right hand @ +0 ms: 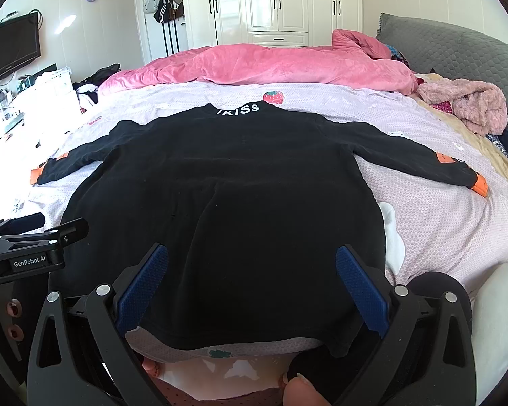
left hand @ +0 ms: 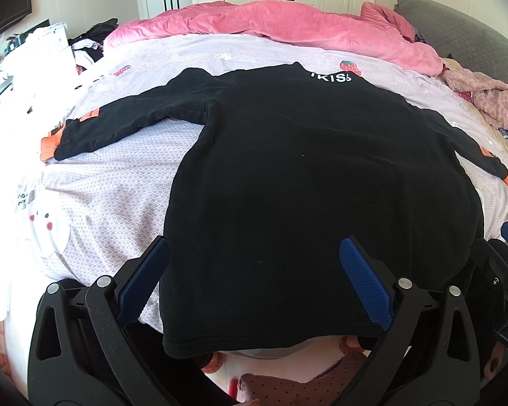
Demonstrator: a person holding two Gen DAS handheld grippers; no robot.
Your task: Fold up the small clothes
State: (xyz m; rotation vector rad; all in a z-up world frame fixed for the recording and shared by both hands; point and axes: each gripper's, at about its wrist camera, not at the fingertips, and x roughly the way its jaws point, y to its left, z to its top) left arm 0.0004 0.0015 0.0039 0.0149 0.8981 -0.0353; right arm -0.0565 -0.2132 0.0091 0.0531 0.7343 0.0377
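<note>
A: What is seen, taken from left to right?

B: A black long-sleeved fleece top with white lettering at the collar (right hand: 227, 209) is laid flat, back up, on a pale lilac patterned bedsheet (right hand: 440, 216). Its left sleeve with an orange cuff (left hand: 94, 132) is stretched out to one side, the body is spread in the middle, and the right sleeve with an orange cuff (right hand: 433, 165) is stretched out to the other. A rumpled pink plush blanket (right hand: 271, 64) is heaped beyond the collar.

A: How much of the folding is judged done?

B: None, it seems. Only the spreading is complete; both sleeves are yet to be turned in and the body doubled over.

A: And the claws?

B: The left gripper (left hand: 254, 264) is held wide apart at the hem, near the top's left edge. The right gripper (right hand: 252, 270) is likewise spread wide over the hem. Nothing is grasped by either; whether the blue pads (right hand: 362, 291) rest on the cloth cannot be told.
</note>
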